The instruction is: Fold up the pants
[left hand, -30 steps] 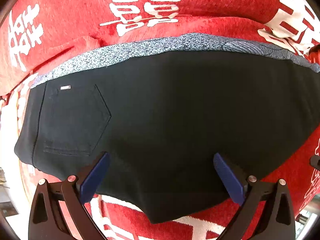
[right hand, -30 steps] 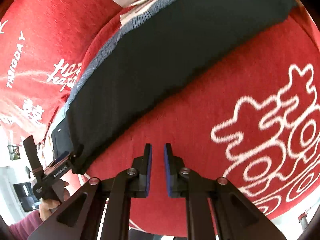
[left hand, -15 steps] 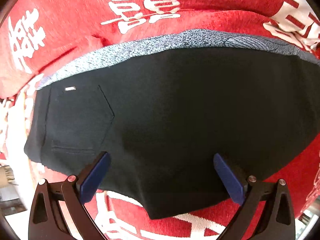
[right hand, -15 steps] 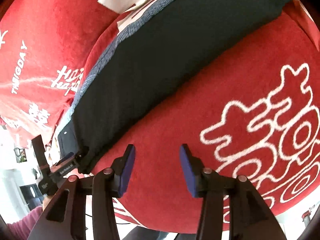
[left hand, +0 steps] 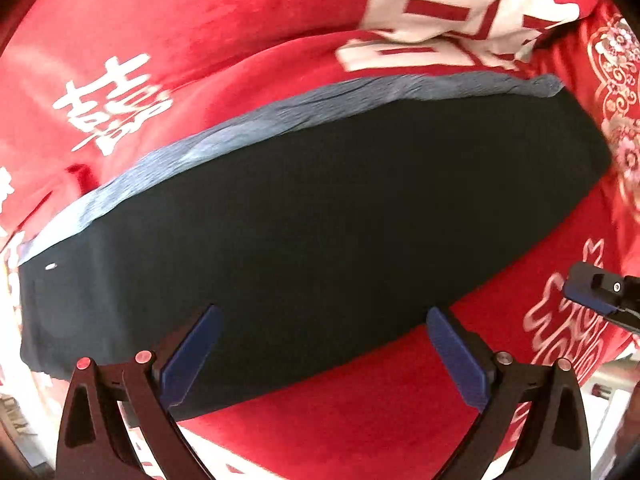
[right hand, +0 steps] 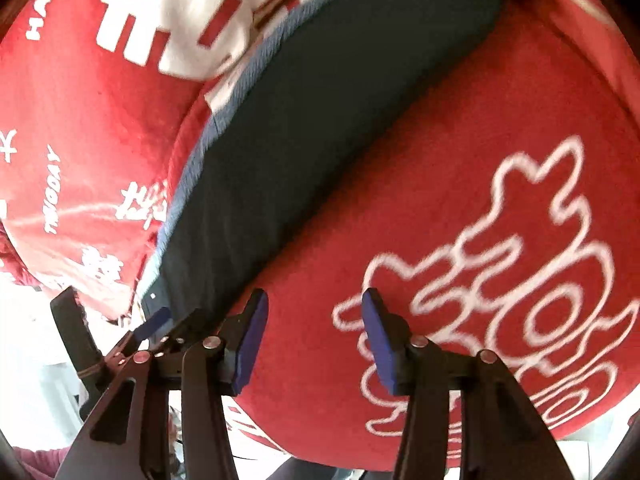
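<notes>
While the left tongs (left hand: 320, 356) hang wide open, empty, over the pants (left hand: 320, 216), the right tongs (right hand: 312, 344), just parted, angle down empty.

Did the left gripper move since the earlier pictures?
Yes. The left gripper slid along the pants away from the back pocket, toward the leg end; its fingers are open and empty.

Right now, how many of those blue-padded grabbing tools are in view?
2. The left hand-held gripper hangs open over the near edge of the dark pants; the right hand-held gripper stands open over the red cloth beside them.
</notes>
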